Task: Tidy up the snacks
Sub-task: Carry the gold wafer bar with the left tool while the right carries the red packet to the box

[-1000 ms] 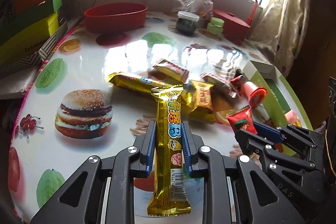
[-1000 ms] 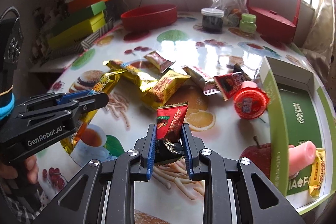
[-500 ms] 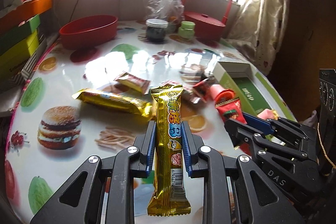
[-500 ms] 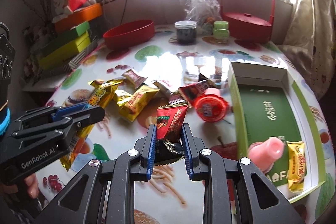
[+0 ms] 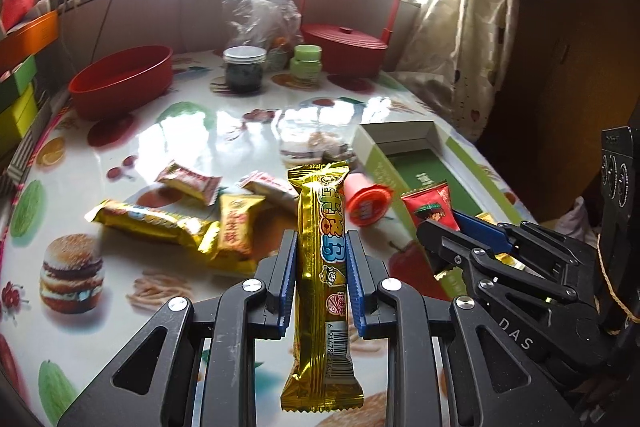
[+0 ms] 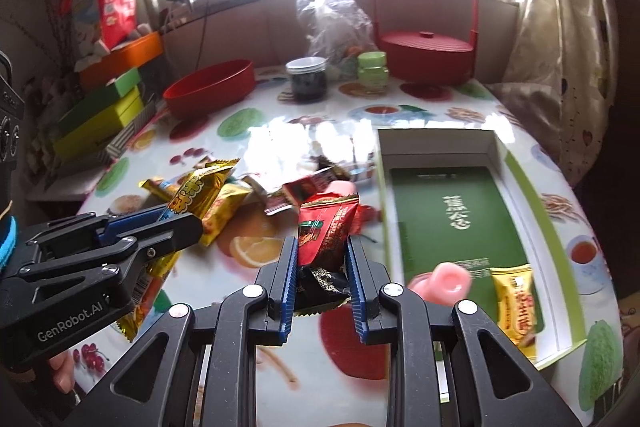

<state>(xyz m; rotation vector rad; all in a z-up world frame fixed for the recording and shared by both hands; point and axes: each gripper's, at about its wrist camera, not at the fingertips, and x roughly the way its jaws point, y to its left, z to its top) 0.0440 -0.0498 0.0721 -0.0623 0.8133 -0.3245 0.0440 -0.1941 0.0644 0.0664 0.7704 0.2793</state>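
Snacks lie loose on the printed tablecloth (image 5: 120,311): at left one long gold bar (image 5: 154,225), one small yellow packet (image 5: 236,227) and two red-and-white wrapped ones (image 5: 188,182), then one red-capped jelly cup (image 5: 366,205). Left gripper (image 5: 320,255) is clamped on a second gold wafer bar (image 5: 322,267), held lengthwise above the table. Right gripper (image 6: 322,259), just beside it, pinches one red packet (image 6: 326,231). Green box (image 6: 448,219) at right holds one pink jelly (image 6: 442,281) and one yellow packet (image 6: 516,307). Compared with a second ago, both tilted-down grippers have swung rightward toward the box.
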